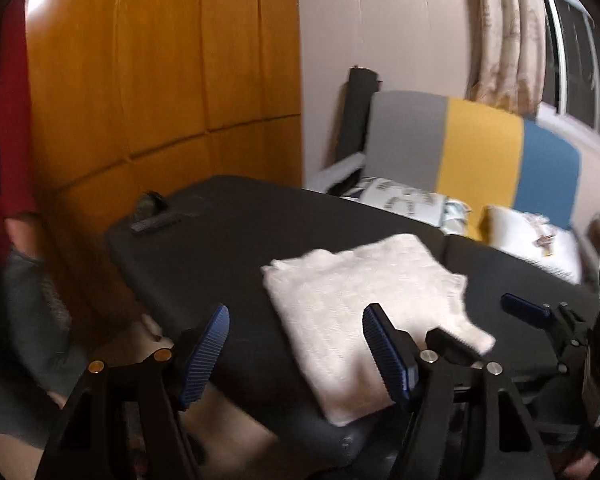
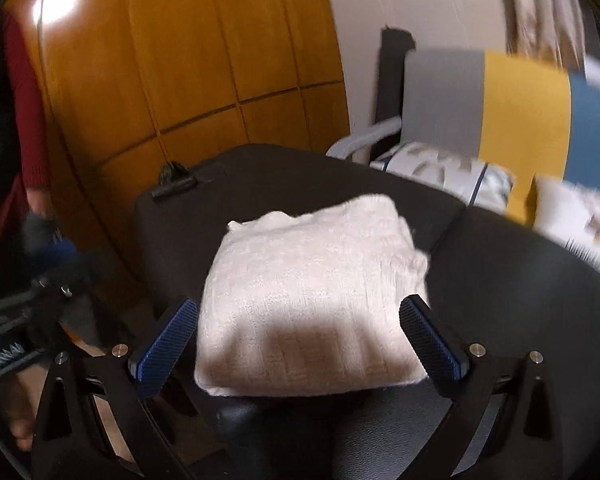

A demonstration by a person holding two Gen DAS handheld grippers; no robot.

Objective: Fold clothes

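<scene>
A cream knitted garment (image 1: 364,308) lies folded into a thick square on the black table (image 1: 220,248); its near edge reaches the table's front edge. In the right wrist view the folded garment (image 2: 312,292) fills the middle. My left gripper (image 1: 296,352) hovers open at the garment's near left corner, holding nothing. My right gripper (image 2: 300,344) is open too, its blue pads on either side of the garment's near edge, raised above it. The right gripper's blue finger (image 1: 528,312) also shows in the left wrist view, to the right of the garment.
A black clip-like object (image 1: 154,216) lies at the table's far left corner (image 2: 174,184). Wooden wardrobe doors (image 1: 160,80) stand behind. A grey, yellow and blue headboard (image 1: 480,152) with pillows (image 1: 532,240) is at the right. A person in a red sleeve (image 1: 12,120) stands at the left.
</scene>
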